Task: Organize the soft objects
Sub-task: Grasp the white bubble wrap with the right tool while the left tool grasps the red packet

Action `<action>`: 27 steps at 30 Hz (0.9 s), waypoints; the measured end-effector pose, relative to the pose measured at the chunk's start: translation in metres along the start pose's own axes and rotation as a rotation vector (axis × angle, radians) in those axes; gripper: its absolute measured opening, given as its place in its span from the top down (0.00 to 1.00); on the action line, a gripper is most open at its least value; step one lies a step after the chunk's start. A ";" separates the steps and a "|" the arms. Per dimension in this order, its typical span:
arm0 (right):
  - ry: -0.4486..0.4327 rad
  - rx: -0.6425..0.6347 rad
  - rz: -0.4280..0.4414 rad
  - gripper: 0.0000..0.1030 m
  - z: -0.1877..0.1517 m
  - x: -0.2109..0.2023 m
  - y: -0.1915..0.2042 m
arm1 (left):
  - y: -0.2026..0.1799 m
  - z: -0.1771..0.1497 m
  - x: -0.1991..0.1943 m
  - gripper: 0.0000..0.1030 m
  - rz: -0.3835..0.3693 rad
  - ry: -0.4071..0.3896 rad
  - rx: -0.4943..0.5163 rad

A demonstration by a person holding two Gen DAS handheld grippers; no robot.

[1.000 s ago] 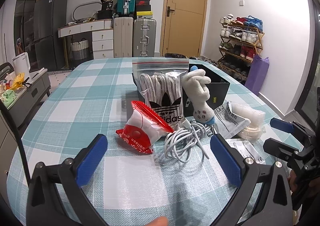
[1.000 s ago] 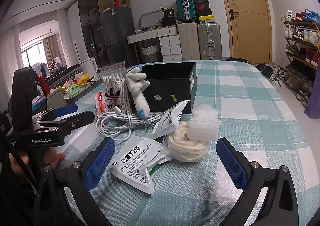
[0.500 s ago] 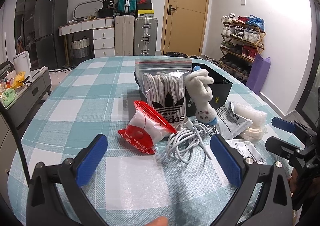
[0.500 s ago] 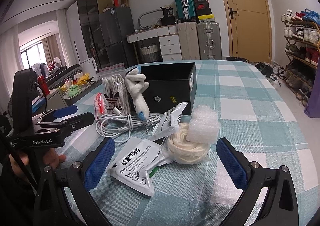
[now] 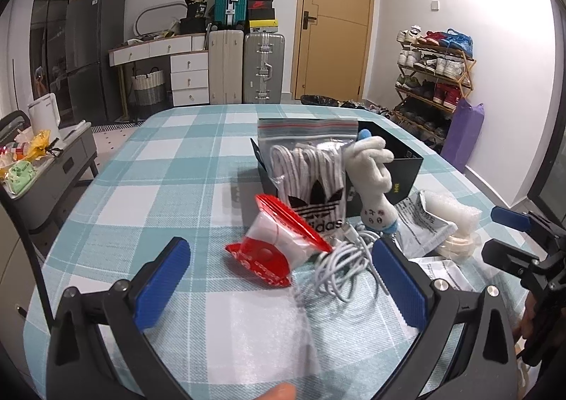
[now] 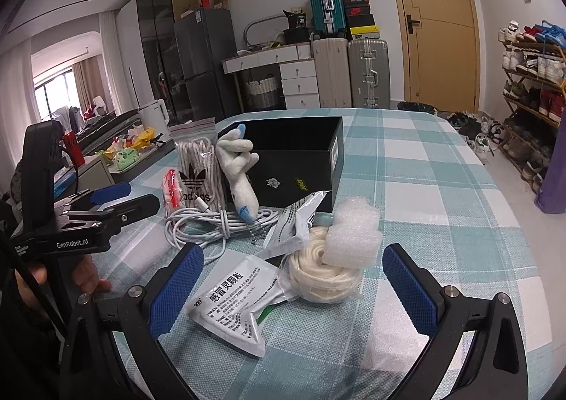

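On the checked tablecloth stands an open black box [image 5: 406,166] [image 6: 297,159]. Against it lean an adidas zip bag of laces [image 5: 311,173] [image 6: 198,166] and a white plush toy [image 5: 375,180] [image 6: 240,173]. In front lie a red-and-white packet [image 5: 276,247] [image 6: 170,187], a coiled white cable [image 5: 346,258] [image 6: 219,219], a white medicine sachet [image 6: 233,301], a bagged coil of white cord [image 6: 325,276] and a bubble-wrap piece [image 6: 353,233] [image 5: 452,216]. My left gripper [image 5: 283,279] is open, just short of the red packet. My right gripper [image 6: 290,286] is open, just short of the sachet and cord.
A silver foil sachet [image 6: 300,223] [image 5: 421,226] lies beside the box. The table edge falls away at right, with a shoe rack [image 6: 530,88] and a purple bag [image 5: 463,138] beyond. A low cabinet [image 5: 42,166] stands left of the table. Suitcases [image 5: 247,67] stand at the far wall.
My left gripper has moved forward and slightly right toward the red packet and cable. My right gripper has edged slightly closer to the sachet and cord. Both stay open.
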State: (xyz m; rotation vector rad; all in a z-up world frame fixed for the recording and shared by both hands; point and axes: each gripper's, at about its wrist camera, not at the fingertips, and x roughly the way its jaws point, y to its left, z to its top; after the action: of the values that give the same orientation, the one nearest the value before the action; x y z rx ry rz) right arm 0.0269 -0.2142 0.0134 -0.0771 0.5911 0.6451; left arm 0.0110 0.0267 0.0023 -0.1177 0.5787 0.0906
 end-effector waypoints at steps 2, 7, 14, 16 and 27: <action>0.000 0.002 0.000 0.00 0.002 0.000 -0.001 | 0.003 0.003 0.000 0.00 0.002 -0.005 -0.003; 0.001 0.009 0.008 0.00 0.008 0.002 -0.006 | 0.008 0.010 0.002 0.00 0.008 -0.005 -0.003; 0.025 0.013 -0.058 0.00 0.017 0.010 -0.013 | 0.016 0.015 0.014 0.00 0.014 0.030 -0.014; 0.044 0.019 -0.073 0.00 0.019 0.015 -0.016 | 0.018 0.014 0.019 0.00 0.024 0.047 -0.019; 0.101 0.062 -0.116 0.02 0.025 0.030 -0.037 | 0.023 0.014 0.034 0.00 0.026 0.118 -0.010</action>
State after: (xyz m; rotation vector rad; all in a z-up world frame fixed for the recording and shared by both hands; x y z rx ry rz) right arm 0.0807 -0.2216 0.0138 -0.0854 0.6984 0.5118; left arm 0.0440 0.0533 -0.0072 -0.1257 0.6975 0.1127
